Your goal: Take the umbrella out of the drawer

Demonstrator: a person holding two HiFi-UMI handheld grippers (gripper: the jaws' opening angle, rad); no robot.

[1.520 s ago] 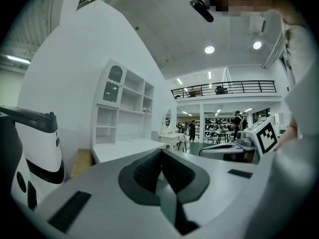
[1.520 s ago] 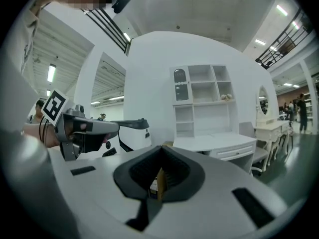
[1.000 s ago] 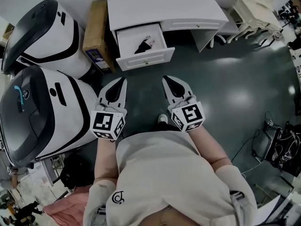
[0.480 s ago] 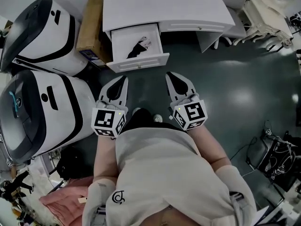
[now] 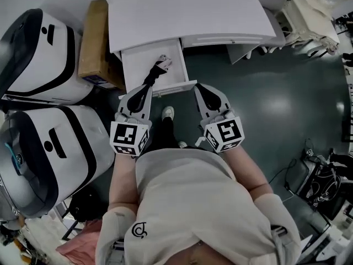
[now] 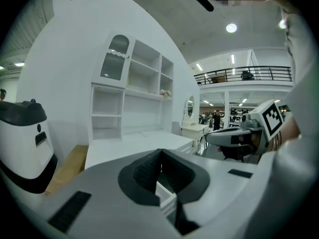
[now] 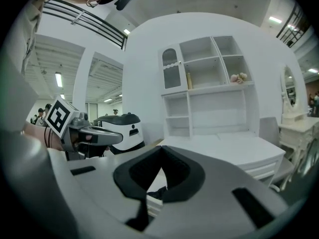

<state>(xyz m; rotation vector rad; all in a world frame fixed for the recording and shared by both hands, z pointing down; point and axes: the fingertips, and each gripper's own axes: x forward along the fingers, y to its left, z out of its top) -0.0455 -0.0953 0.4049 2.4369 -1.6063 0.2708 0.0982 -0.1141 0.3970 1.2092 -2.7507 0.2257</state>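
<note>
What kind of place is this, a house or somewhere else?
Probably a big indoor hall set up like a room, not a real house: a white desk stands on a shiny dark floor beside big white machines, and a balcony railing runs high up.

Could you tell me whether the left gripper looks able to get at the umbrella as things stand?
Probably yes: the drawer stands open, the umbrella lies uncovered inside, and the left gripper is at the drawer's front with nothing between. Its shut jaws must open first.
</note>
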